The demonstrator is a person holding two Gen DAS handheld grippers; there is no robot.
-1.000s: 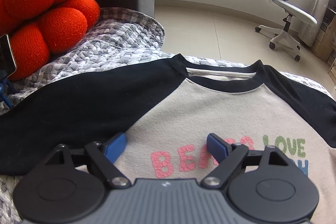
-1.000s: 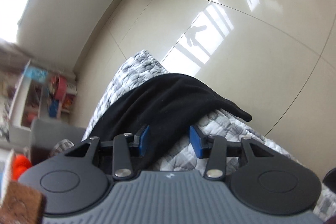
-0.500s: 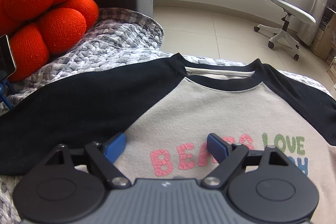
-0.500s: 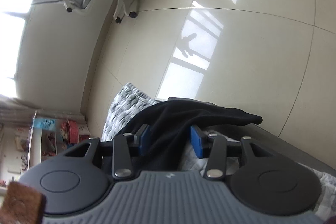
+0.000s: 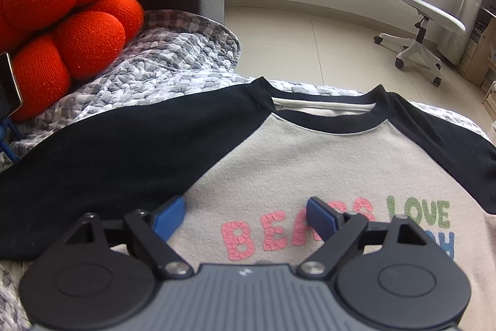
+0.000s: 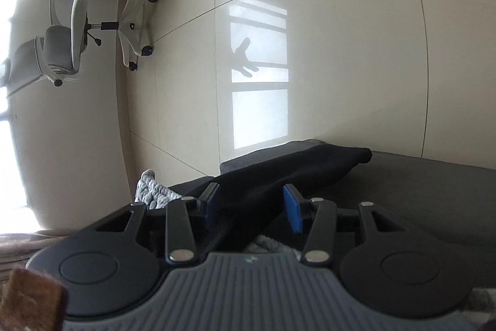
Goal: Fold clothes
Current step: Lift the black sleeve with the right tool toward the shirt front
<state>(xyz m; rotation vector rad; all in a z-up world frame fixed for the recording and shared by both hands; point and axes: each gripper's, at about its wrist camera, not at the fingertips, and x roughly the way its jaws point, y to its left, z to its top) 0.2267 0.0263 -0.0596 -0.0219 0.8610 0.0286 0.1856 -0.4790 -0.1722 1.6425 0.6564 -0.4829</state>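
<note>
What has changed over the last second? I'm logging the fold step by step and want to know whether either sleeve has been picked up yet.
The right hand-held gripper has rolled sideways, so the floor and office chair now look turned on their side. The black sleeve stays between its open jaws, ungripped. The left hand-held gripper has barely moved and remains open over the shirt, which lies flat as before.

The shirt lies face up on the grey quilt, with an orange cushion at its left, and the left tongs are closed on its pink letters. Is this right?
Not quite. In the left wrist view the left tongs are open, poised over the pink letters without gripping them. The rest holds: the shirt lies face up on the grey quilt, with the orange cushion at its left.
</note>
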